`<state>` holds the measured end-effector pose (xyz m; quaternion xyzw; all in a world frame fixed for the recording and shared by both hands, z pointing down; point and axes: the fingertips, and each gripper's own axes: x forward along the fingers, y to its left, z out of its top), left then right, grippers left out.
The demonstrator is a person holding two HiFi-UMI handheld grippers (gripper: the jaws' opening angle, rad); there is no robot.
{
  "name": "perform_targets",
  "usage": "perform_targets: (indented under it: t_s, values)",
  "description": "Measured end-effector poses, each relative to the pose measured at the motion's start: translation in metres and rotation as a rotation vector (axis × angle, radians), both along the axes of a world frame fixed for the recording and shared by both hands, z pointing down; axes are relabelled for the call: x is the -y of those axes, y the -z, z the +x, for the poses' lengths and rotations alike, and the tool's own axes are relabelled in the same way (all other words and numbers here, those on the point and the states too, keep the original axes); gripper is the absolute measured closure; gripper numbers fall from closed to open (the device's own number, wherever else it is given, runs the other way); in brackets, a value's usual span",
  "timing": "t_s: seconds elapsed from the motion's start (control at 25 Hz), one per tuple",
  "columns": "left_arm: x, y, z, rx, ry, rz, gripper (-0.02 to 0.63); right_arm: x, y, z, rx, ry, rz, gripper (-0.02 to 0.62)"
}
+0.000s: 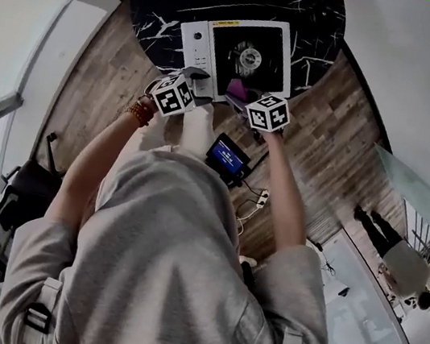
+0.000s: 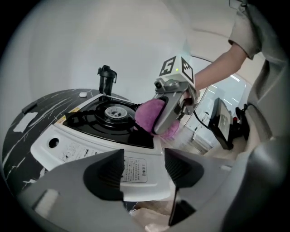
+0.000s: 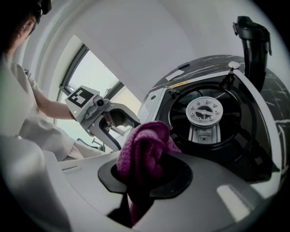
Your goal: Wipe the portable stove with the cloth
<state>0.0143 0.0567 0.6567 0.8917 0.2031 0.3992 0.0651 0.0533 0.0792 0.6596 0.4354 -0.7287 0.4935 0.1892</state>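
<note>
The stove [image 2: 90, 145] sits on a black marbled table [image 1: 314, 20]. It has a white body, a sunken black top and a round silver burner in the middle. The right gripper [image 3: 147, 172] pinches a bunched, fluffy purple cloth [image 3: 145, 152] over the near edge of that black top; whether the cloth touches it is unclear. The left gripper [image 2: 144, 170] is spread wide and grips nothing, with the stove's front corner showing in the gap. The label print is too small to read, and the cloth's lower end is hidden between the jaws.
</note>
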Motion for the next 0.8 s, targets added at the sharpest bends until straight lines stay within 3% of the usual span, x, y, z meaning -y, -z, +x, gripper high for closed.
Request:
perform_targets:
  t_s: [0.12, 0.24, 0.4, 0.52, 0.64, 0.8]
  values:
    - [0.003, 0.007, 0.002, -0.022, 0.043, -0.056, 0.337, 0.001, 0.018, 0.009, -0.060, 0.106, 0.078, 0.494]
    - [0.015, 0.010, 0.001, -0.046, 0.147, -0.106, 0.328, 0.021, 0.057, 0.038, -0.064, 0.075, 0.189, 0.494]
    - [0.053, 0.012, 0.000, -0.058, 0.297, 0.020, 0.297, 0.075, 0.100, 0.103, -0.072, -0.019, 0.271, 0.494]
    - [0.059, 0.010, 0.003, -0.048, 0.363, 0.022, 0.293, 0.106, 0.107, 0.148, -0.119, -0.061, 0.269, 0.494]
    - [0.062, 0.008, 0.005, -0.034, 0.398, 0.024, 0.295, 0.133, 0.097, 0.184, -0.234, -0.080, 0.245, 0.494]
    - [0.065, 0.009, 0.008, -0.029, 0.439, 0.023, 0.293, 0.163, 0.073, 0.216, -0.349, -0.105, 0.159, 0.494]
